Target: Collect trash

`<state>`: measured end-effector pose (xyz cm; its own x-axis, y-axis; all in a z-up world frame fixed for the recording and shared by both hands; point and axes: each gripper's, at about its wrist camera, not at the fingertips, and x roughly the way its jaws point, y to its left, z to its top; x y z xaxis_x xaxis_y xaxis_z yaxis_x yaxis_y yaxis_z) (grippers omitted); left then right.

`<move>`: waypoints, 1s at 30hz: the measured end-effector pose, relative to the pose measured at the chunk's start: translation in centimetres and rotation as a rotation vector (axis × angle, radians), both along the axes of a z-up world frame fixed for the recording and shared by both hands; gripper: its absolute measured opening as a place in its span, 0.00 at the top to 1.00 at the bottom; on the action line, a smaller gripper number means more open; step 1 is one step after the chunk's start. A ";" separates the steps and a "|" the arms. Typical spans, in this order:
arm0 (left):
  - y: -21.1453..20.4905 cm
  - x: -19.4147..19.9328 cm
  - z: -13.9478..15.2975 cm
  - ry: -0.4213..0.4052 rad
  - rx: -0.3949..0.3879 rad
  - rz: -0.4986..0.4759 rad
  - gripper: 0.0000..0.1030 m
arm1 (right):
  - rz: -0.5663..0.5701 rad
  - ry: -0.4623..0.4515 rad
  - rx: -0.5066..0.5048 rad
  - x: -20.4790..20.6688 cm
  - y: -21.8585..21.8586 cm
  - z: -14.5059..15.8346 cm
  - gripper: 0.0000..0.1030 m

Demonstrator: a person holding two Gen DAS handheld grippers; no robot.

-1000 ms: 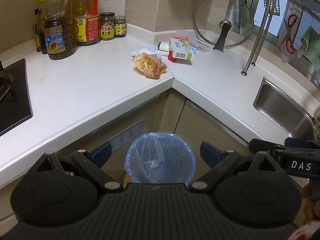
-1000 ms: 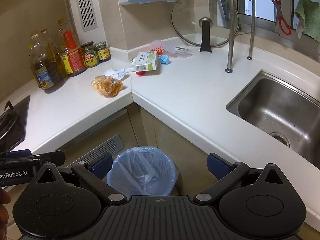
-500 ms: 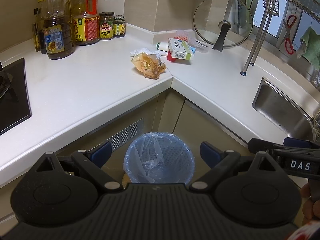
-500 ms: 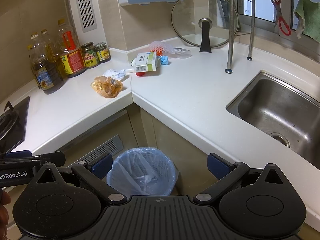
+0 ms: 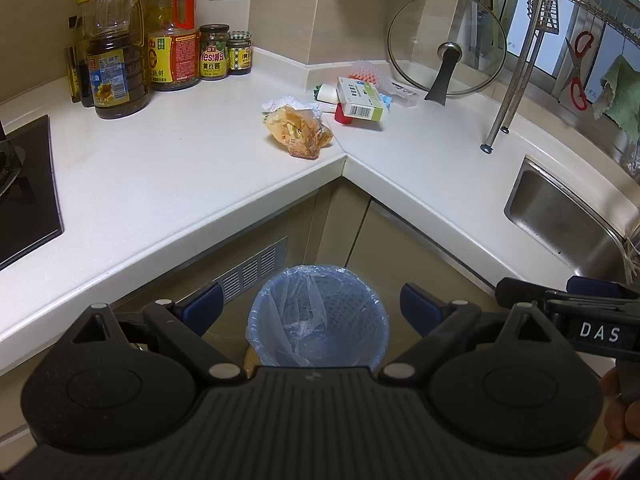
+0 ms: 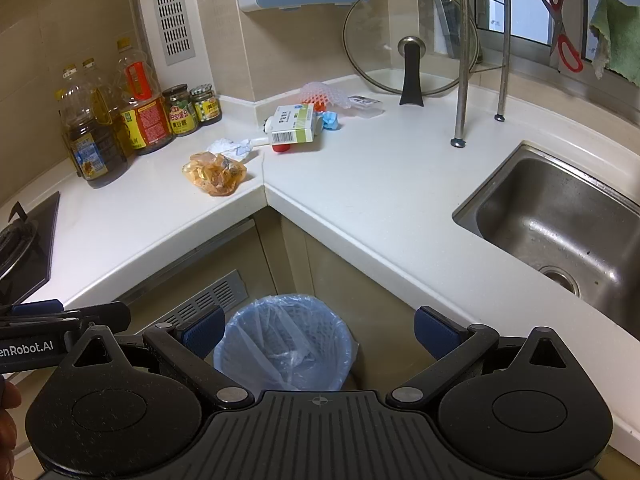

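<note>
Grippers come first: the left gripper (image 5: 310, 306) and the right gripper (image 6: 318, 330) both hang with jaws spread wide and hold nothing, each above the trash bin (image 5: 318, 316) on the floor. The bin, lined with a blue bag, looks empty — so I judge the collecting is not yet started. Above the bin, on the counter corner (image 5: 240, 168), all the trash waits: an orange plastic bag (image 5: 298, 130), crumpled paper (image 6: 230, 147), a small box (image 5: 362, 100) and a blue scrap (image 6: 330, 120).

We hold our left gripper (image 5: 310, 306) and right gripper (image 6: 318, 326) side by side, level, both with jaws spread wide and empty.
</note>
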<state>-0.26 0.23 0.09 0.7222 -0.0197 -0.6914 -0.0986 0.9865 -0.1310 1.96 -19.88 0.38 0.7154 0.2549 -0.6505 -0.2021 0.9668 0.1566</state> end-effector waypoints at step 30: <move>0.0 0.1 -0.1 0.002 -0.009 0.002 0.09 | 0.000 0.000 -0.001 0.1 0.1 0.0 0.02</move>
